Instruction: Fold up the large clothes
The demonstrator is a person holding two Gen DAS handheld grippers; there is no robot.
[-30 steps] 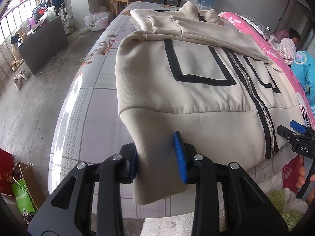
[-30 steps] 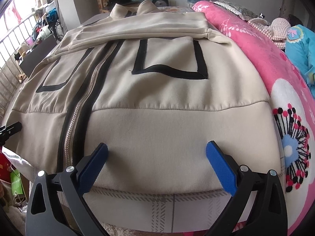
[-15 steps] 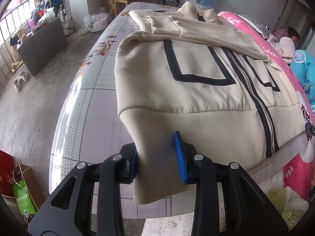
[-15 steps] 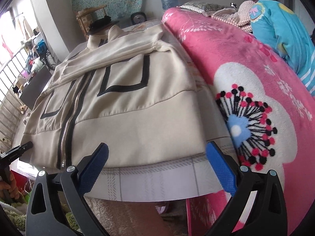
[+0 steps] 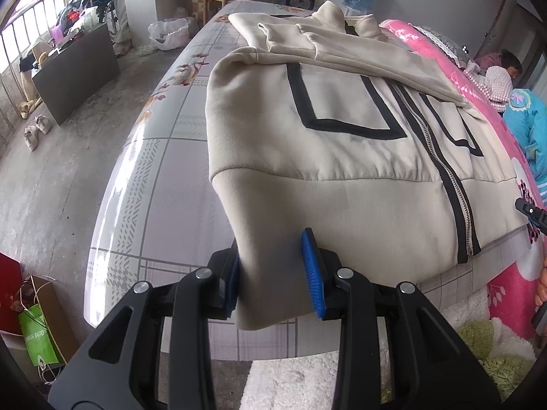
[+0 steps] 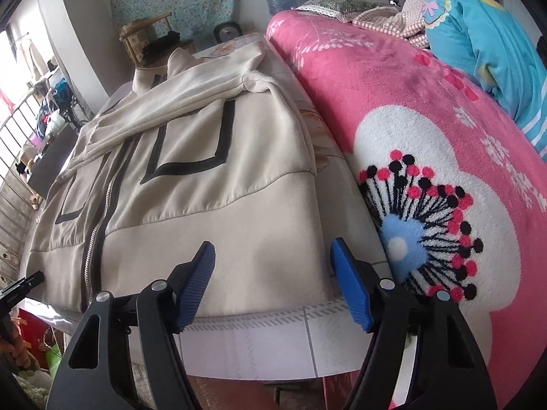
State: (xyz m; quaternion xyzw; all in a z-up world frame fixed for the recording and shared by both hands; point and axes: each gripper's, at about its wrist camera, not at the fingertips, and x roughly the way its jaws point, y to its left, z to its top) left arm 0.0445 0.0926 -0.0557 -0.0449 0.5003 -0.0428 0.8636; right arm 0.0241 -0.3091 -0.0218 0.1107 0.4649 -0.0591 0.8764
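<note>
Two grippers we see: our left gripper [image 5: 273, 273] pinches the hem corner of the cream jacket [image 5: 342, 157] lying flat on the bed [image 5: 147, 184]; our right gripper [image 6: 273, 283] waits wide at its other corner.

Black left claw [image 5: 273, 273] and right claw [image 6: 273, 287], blue ribbed pads, silver screws.

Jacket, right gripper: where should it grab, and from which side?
Probably the hem's free right corner, coming from the bed's foot edge. The jacket lies flat, hem band at that edge; the right gripper is open before it, mirroring the left gripper.
</note>
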